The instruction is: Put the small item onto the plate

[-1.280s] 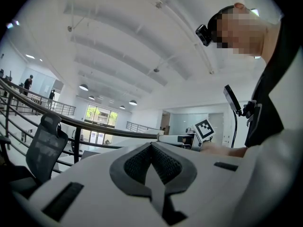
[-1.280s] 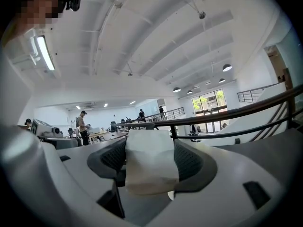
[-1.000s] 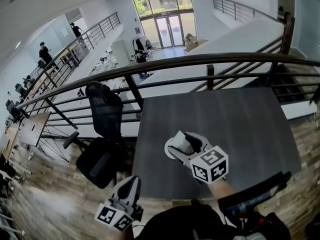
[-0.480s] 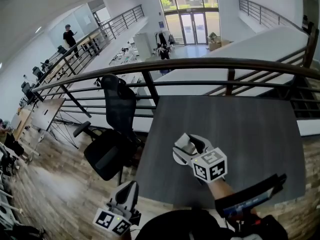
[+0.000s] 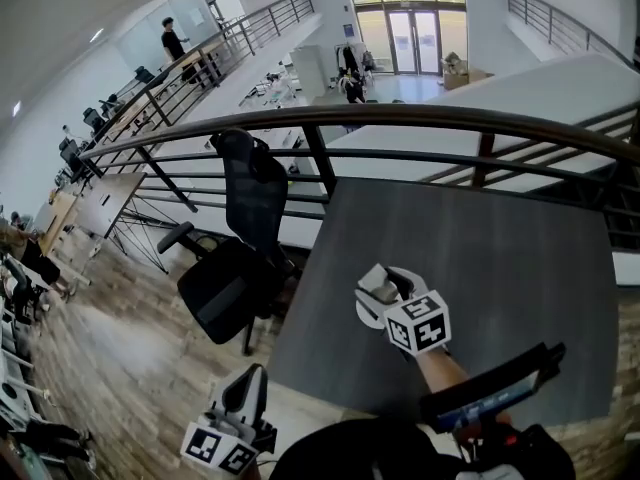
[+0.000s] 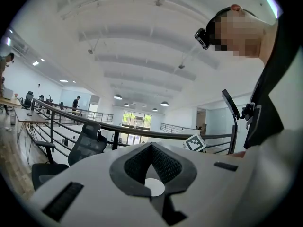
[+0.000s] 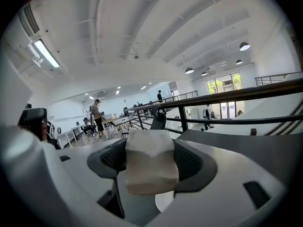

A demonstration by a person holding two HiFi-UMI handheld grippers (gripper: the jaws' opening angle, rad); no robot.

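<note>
Right gripper point(image 5: 382, 290) is out over the dark grey table point(image 5: 500, 258), above its near left part, with the marker cube point(image 5: 418, 324) facing up. Look at those jaws: they're clamped on the small item point(image 7: 149, 167), a pale off-white block with an uneven top edge. It's pinched between the two black ribbed pads point(image 7: 191, 162) and pokes out past them. So the item is up in that grip, over the tabletop.

Left gripper point(image 5: 248, 388) hangs low, off the table's near left corner and over the wood floor point(image 5: 110, 358), well apart from the right one. Its jaws are pressed together at the tips, with nothing between them.

Along the table's far edge runs a dark railing point(image 5: 420, 118), and the open hall drops away beyond it. A black office chair point(image 5: 235, 268) stands just left of the table, its back toward the railing. Far off on the left, a person point(image 5: 172, 40) stands on the upper walkway.
</note>
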